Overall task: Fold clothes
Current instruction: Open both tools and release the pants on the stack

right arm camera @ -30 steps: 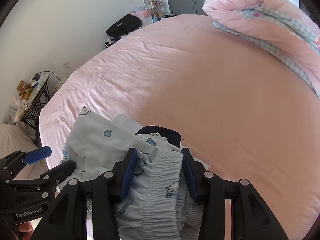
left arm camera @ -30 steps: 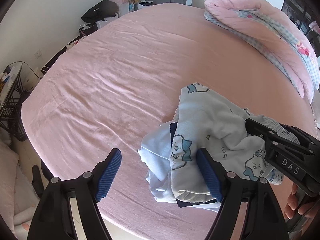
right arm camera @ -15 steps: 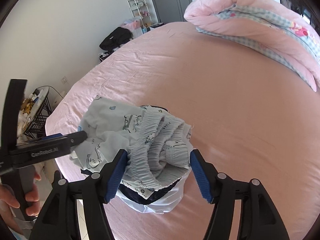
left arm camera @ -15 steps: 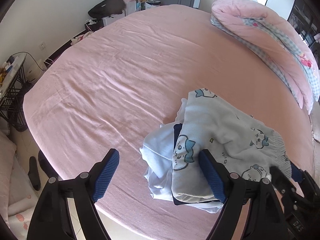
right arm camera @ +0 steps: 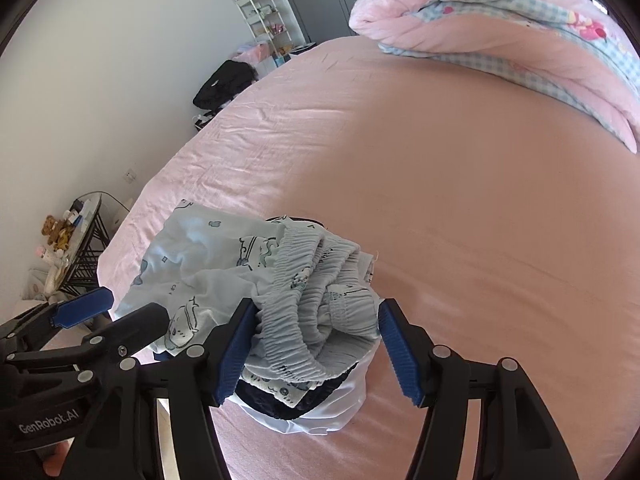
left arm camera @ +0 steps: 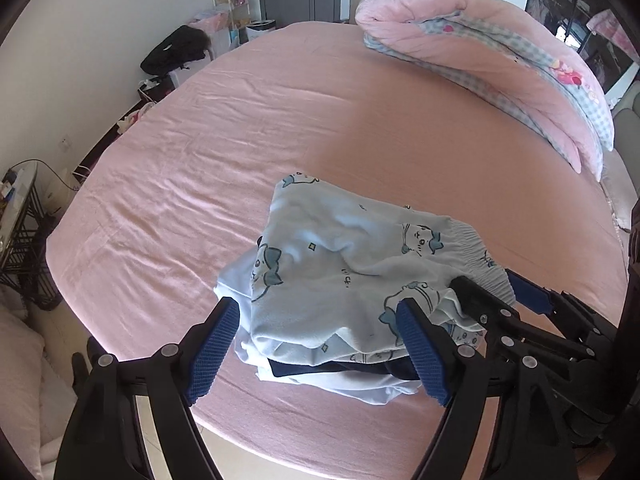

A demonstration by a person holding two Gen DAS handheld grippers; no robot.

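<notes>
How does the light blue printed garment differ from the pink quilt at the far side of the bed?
The printed garment is crumpled atop a small clothes pile near the bed's front edge; the pink quilt is rolled far back. The garment is pale blue with cartoon prints; the quilt is pink with checked lining. Both rest on the pink sheet.

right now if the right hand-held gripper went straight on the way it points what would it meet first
Most likely the bunched elastic waistband on top of the clothes pile, which lies between the open fingers of the right hand-held gripper. Past the pile there is only the pink bed sheet. Depth is hard to judge.
</notes>
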